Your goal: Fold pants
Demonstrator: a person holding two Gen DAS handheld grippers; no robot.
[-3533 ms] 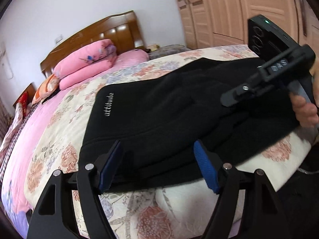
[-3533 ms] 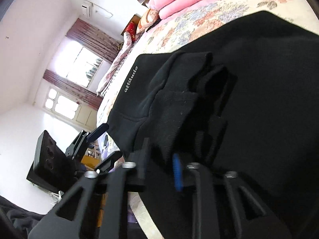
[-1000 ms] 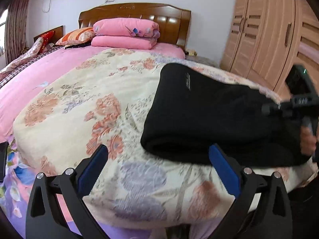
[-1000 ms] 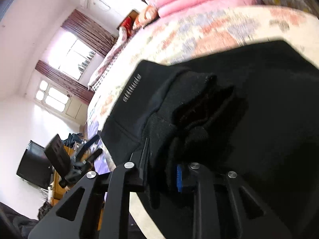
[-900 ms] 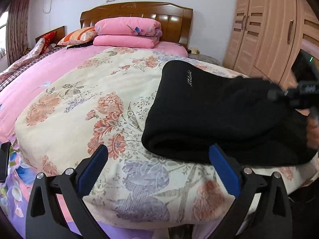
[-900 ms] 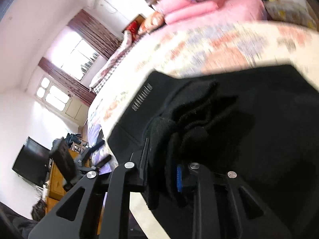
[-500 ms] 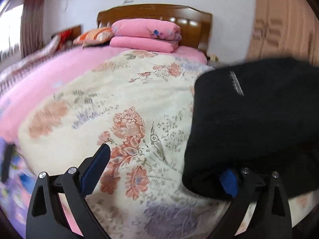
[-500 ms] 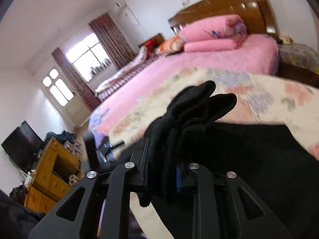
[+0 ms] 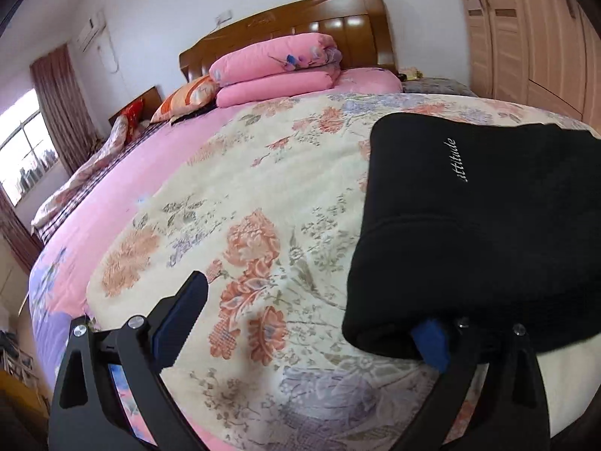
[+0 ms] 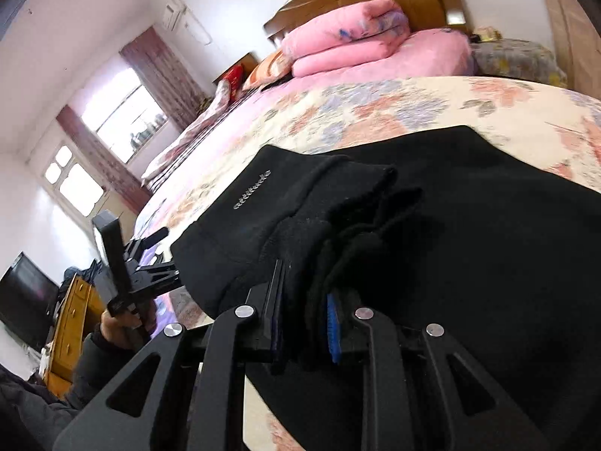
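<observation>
The black pants (image 9: 469,225), folded into a thick pad with white "attitude" lettering, lie on the floral quilt (image 9: 244,233) near the bed's front right corner. My left gripper (image 9: 306,323) stands wide open at their left front corner. Its right blue pad (image 9: 432,342) is against the fold's lower edge, and its left finger is over bare quilt. In the right wrist view, my right gripper (image 10: 304,315) is shut on a bunched wad of the pants (image 10: 488,263). The left gripper (image 10: 127,263) shows there at the far left, held by a hand (image 10: 120,325).
A folded pink quilt (image 9: 274,71) and pillows (image 9: 188,97) lie against the wooden headboard (image 9: 293,26). A wardrobe (image 9: 526,37) stands on the right. Windows (image 10: 124,112), a dark screen (image 10: 26,297) and a yellow wooden dresser (image 10: 71,319) lie beyond the bed's left side.
The right gripper has come down with the bunched fabric, and the pants now rest flatter on the quilt. The left gripper stays open at their left corner.
</observation>
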